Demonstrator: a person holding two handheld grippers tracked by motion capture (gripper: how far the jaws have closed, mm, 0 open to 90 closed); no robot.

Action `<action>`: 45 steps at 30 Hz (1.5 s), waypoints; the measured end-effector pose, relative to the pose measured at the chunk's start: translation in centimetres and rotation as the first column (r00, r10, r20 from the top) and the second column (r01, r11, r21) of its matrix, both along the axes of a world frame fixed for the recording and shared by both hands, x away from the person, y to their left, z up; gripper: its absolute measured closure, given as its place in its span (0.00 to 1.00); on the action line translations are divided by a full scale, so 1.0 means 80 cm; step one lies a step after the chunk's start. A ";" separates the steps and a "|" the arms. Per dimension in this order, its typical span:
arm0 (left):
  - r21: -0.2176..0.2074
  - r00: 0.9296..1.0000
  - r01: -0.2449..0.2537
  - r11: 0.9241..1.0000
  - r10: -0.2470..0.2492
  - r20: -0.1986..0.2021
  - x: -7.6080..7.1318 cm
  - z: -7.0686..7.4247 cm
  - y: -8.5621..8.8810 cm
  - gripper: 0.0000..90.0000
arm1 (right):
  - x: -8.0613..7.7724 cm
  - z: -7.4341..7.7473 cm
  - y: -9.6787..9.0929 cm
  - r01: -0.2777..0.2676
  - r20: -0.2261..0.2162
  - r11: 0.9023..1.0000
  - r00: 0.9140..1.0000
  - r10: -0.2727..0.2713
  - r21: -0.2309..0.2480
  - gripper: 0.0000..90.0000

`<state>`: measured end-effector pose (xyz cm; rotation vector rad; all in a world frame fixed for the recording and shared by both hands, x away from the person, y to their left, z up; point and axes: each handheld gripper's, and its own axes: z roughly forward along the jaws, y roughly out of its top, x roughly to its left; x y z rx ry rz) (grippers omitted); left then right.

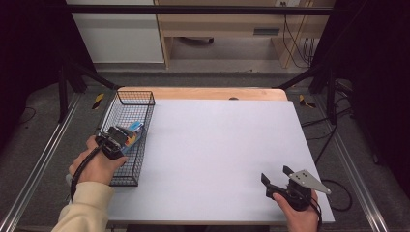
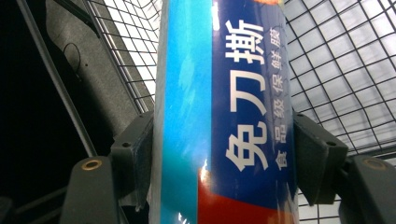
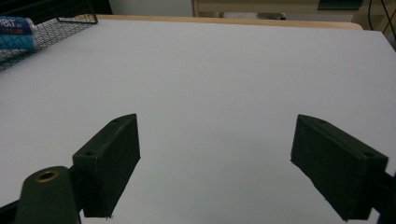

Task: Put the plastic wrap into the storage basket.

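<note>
A long blue box [image 2: 224, 112] with white Chinese print and a red end sits between the two black pads of my left gripper [image 2: 223, 163], which press on its sides. In the high view the left gripper [image 1: 121, 137] holds that blue box [image 1: 134, 129] inside the black wire basket [image 1: 126, 181] at the table's left edge. My right gripper [image 1: 276, 175] rests near the front right of the white table top, its jaws wide apart with nothing between them [image 3: 217, 163]. The box's far end [image 3: 16, 30] shows in the basket in the right gripper view.
The white board [image 1: 217, 145] covers a wooden table whose back edge [image 1: 208, 93] shows. Black frame posts stand at both sides, and cables lie on the floor to the right. A wooden cabinet stands beyond the table.
</note>
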<state>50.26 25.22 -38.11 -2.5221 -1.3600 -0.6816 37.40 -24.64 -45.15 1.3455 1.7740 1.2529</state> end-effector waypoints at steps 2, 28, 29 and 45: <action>-0.012 1.000 -0.005 1.000 0.005 0.000 0.000 -0.001 0.001 0.36 | 0.000 0.000 0.000 -0.001 0.001 1.000 1.000 0.001 0.000 0.17; -0.048 1.000 -0.009 0.999 0.009 0.001 -0.001 -0.003 0.007 0.35 | 0.000 0.000 0.000 -0.002 0.003 1.000 1.000 0.002 -0.001 0.17; -0.045 1.000 -0.005 0.999 0.005 0.005 -0.001 -0.003 0.006 0.35 | 0.000 0.000 0.000 -0.003 0.003 1.000 1.000 0.003 -0.001 0.17; -0.029 0.982 0.065 0.997 -0.059 0.178 -0.024 0.032 -0.004 0.14 | 0.002 -0.001 0.001 -0.003 -0.004 1.000 1.000 0.003 -0.002 0.16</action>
